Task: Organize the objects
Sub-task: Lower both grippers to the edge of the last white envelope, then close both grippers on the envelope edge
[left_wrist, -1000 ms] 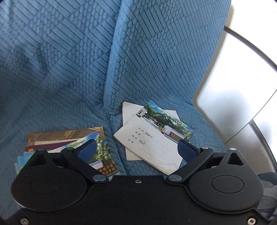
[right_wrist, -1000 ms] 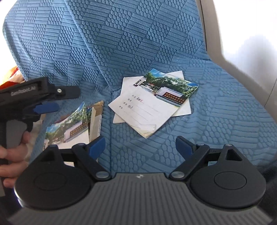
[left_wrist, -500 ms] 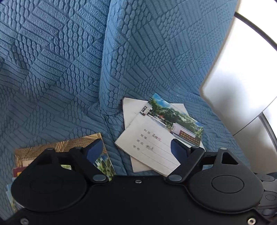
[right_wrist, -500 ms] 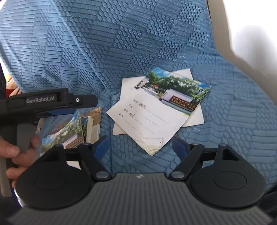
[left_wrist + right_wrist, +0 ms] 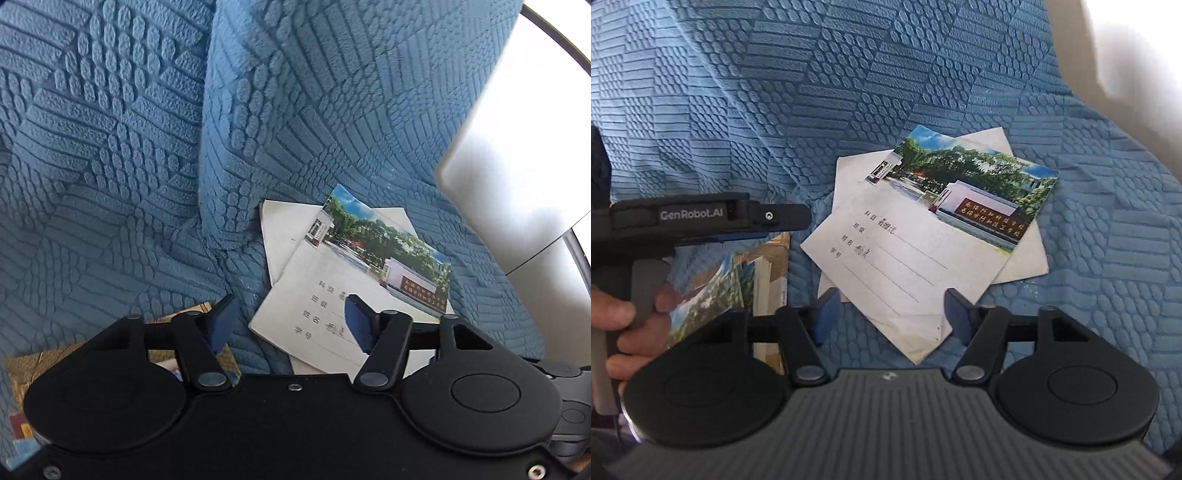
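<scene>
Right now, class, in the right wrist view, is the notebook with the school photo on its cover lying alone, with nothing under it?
No: the notebook lies askew on top of a second, white booklet, whose corners stick out beneath it.

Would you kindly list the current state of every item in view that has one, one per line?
Top notebook: closed, lying askew on a white booklet.
White booklet: flat on the blue sofa cover, mostly covered.
Left pile of notebooks: lying fanned unevenly.
Left gripper: jaws closing, nothing pressed between them.
Right gripper: jaws closing, top notebook's corner between them, not yet gripped.
</scene>
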Available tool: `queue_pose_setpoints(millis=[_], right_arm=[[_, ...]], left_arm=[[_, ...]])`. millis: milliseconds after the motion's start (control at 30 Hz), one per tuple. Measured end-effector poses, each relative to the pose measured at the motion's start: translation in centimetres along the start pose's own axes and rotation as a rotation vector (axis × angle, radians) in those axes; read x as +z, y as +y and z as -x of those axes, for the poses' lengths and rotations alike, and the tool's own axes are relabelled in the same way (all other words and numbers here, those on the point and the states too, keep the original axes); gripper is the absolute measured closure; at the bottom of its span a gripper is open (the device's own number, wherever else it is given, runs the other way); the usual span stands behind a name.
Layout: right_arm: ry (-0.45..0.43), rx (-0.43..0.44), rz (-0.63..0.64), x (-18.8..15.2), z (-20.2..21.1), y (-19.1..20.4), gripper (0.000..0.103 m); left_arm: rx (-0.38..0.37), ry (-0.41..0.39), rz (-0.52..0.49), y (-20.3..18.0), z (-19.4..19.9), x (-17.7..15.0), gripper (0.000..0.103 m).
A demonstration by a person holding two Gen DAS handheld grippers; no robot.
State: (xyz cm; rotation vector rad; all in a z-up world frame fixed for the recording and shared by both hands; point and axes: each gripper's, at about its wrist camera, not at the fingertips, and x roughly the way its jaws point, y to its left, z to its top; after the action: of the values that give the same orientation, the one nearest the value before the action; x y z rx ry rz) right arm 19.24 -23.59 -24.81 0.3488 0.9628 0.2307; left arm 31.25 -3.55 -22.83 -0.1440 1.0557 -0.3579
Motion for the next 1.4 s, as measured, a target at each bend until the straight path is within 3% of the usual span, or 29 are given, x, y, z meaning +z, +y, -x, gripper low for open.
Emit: queue_pose_setpoints(millis=[267, 433, 633, 733, 967, 1167, 1333, 1400], right_arm=[[0.054, -0.008, -0.016, 0.6, -2.0, 0.1, 0.064], [0.057, -0.015, -0.047, 0.9, -2.6, -0.4, 0.075], [0.059, -0.006, -0.092, 1.0, -2.8, -1.1, 0.076], [0.06, -0.005, -0.102, 1.0, -2.8, -1.1, 0.076], [0.063, 0.007, -0.133, 1.0, -2.8, -1.5, 0.076], [0.037, 0.007, -0.151, 0.9, -2.8, -2.3, 0.076], [0.03, 0.03, -0.212, 0.7, -2.6, -3.5, 0.076], [0.025, 0.047, -0.25, 0.7, -2.6, -4.0, 0.078]], left_arm=[[-0.069, 0.046, 0.052, 1.3, -1.6, 0.6, 0.056], [-0.055, 0.071, 0.072, 2.0, -2.8, 0.4, 0.056], [-0.088, 0.116, 0.041, 2.0, -4.5, 0.4, 0.06], [-0.066, 0.13, 0.029, 1.6, -5.2, 0.6, 0.061], [-0.098, 0.166, 0.073, 2.1, -5.4, 0.8, 0.062], [-0.194, 0.19, 0.142, 2.8, -4.9, 0.9, 0.055], [-0.349, 0.164, 0.178, 3.0, -3.6, 1.2, 0.056], [-0.409, 0.194, 0.205, 2.7, -3.7, 1.2, 0.056]])
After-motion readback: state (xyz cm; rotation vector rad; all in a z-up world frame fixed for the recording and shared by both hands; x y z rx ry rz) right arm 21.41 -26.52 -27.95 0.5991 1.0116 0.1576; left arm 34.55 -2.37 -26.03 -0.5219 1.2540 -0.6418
